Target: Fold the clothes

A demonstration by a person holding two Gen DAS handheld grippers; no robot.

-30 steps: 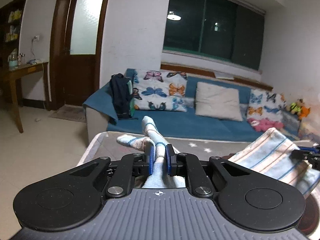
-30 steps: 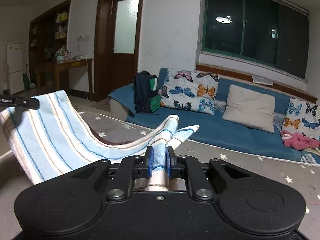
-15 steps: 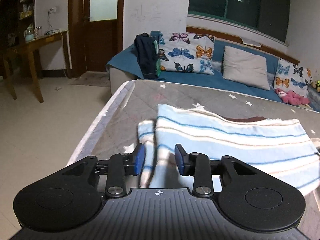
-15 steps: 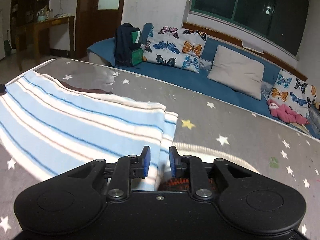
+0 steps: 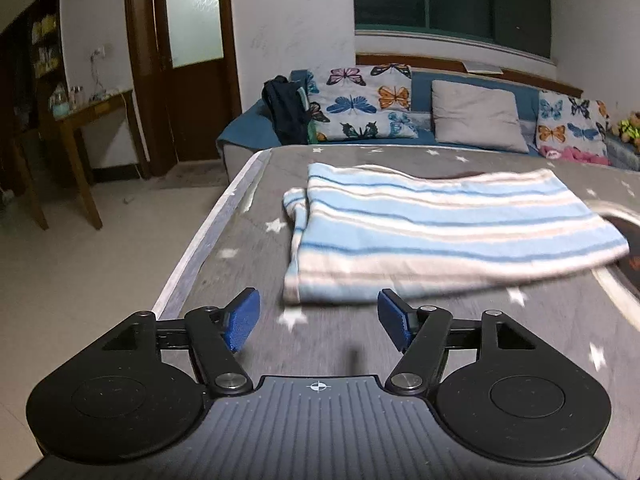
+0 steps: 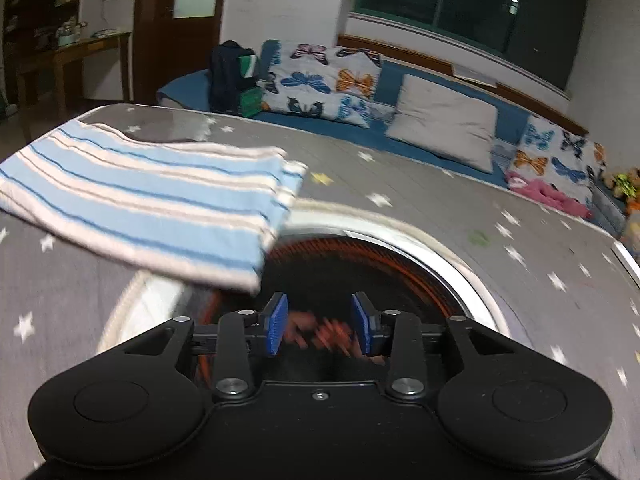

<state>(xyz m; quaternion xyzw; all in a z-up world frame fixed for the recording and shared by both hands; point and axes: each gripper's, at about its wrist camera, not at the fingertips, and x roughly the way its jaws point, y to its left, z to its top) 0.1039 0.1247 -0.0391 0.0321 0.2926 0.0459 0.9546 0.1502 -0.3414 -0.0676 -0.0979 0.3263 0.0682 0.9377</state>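
Left wrist view, item one: my left gripper (image 5: 318,320), blue pads (image 5: 242,320) spread wide with nothing between them, poised over the grey star-print bed cover (image 5: 248,264). Item two: the striped garment (image 5: 440,232), pale blue with cream and darker blue bands, lay folded flat on the cover at my 12 to 1 o'clock, its near hem just beyond the fingertips and apart from them. A second layer showed at its 9 o'clock edge. Item three: a blue sofa (image 5: 248,128) past the bed at 12 o'clock, carrying butterfly cushions (image 5: 360,104), a plain grey cushion (image 5: 476,120) and a dark backpack (image 5: 286,114). Item four: a wooden table (image 5: 86,120) at 10 o'clock, beside a brown door (image 5: 192,80).

Right wrist view, item five: my right gripper (image 6: 319,326), pads parted to a moderate gap and gripping nothing. Item six: the same striped garment (image 6: 148,200) sat at 10 o'clock, its near corner just beyond the left pad and clear of it. Item seven: a dark round patch with orange rings and a pale rim (image 6: 400,256) lay on the cover directly beneath and ahead of the pads; motion blur kept me from saying what it was. The garment's corner overlapped its 10 o'clock side. Item eight: a pink cloth (image 6: 540,194) on the sofa at 2 o'clock.
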